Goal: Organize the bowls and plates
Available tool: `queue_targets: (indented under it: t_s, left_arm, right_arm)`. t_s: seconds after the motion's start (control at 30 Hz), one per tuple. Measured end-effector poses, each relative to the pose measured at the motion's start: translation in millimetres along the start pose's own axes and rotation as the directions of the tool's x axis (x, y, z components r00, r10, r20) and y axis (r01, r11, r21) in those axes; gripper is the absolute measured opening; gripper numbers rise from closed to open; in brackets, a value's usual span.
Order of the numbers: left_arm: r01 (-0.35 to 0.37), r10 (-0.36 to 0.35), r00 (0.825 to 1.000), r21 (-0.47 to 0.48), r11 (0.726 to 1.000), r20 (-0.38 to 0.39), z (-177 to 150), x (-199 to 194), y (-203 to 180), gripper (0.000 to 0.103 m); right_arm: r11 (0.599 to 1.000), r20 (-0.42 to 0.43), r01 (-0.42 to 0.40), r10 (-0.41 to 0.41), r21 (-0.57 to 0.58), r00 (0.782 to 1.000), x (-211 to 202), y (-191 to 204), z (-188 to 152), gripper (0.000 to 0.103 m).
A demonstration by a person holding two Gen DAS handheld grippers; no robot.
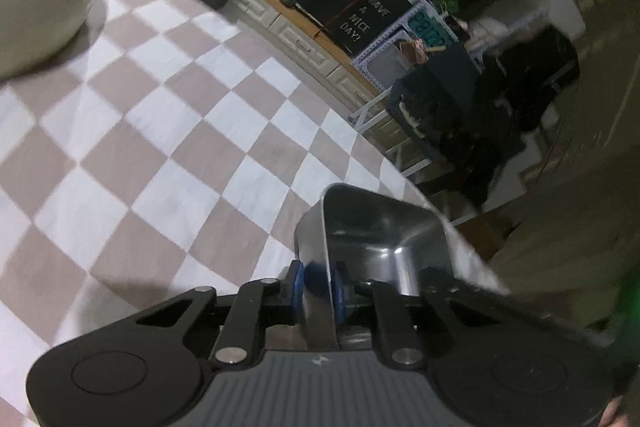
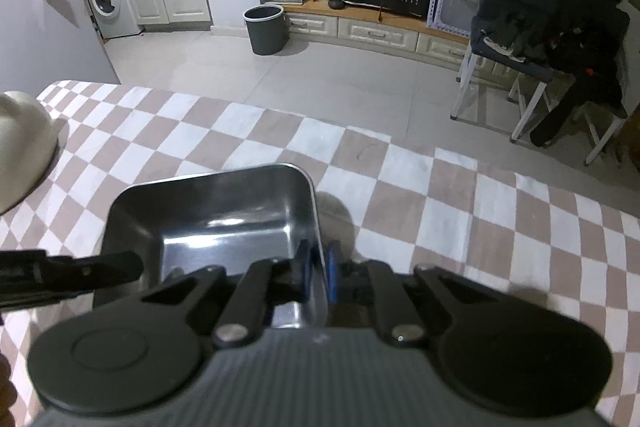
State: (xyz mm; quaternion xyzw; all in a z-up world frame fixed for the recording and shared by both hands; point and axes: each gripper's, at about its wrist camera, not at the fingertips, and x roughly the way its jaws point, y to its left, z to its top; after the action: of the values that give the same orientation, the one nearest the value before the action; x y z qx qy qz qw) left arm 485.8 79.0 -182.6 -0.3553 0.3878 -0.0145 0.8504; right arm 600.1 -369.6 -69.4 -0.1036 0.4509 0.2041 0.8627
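Bowl (image 2: 24,147), cream-coloured and rounded, sits at the far left on the checked tablecloth (image 2: 440,219), cut off by the frame edge and well apart from the tray. Next, near the front of the table, stands a rectangular metal tray (image 2: 224,223): dark, glossy, deep-walled, with rounded corners and a thin rolled rim, its inside empty and showing light reflections on the base. The left gripper (image 1: 319,289) is clamped on the tray's left wall, one blue pad (image 1: 297,287) outside and one inside, the wall pinched between them; its black finger enters the right wrist view from the left edge. The right gripper (image 2: 316,273) is clamped likewise on the tray's right wall, blue pads pressed against both faces of the metal. Whether the tray rests on the cloth or is raised cannot be determined.
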Motion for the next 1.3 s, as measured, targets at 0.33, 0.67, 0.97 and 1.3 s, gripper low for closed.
queue_targets:
  t_s: [0.33,0.67,0.97,1.3]
  left_arm:
    - [-0.058,0.053,0.998,0.134,0.989,0.041,-3.2,-38.6,-21.9,0.011]
    - [-0.045,0.040,0.999,0.220,0.975,0.029,-33.6,-104.9,-36.7,0.011]
    - [0.002,-0.015,0.999,0.293,0.956,0.043,-69.2,-162.8,-55.7,0.011]
    - [0.064,-0.076,0.997,0.399,0.915,0.014,-124.0,-201.6,-76.0,0.012]
  right_arm:
    - [1.000,0.061,-0.001,-0.001,0.022,0.998,-45.5,16.2,-11.3,0.005]
    - [0.992,0.121,-0.027,0.012,0.120,0.993,-111.7,22.8,-53.5,0.004]
    - [0.985,0.170,-0.034,0.005,0.170,0.985,-180.8,29.0,-103.3,0.005]
    - [0.973,0.214,-0.009,-0.042,0.230,0.976,-242.2,21.4,-172.0,0.005]
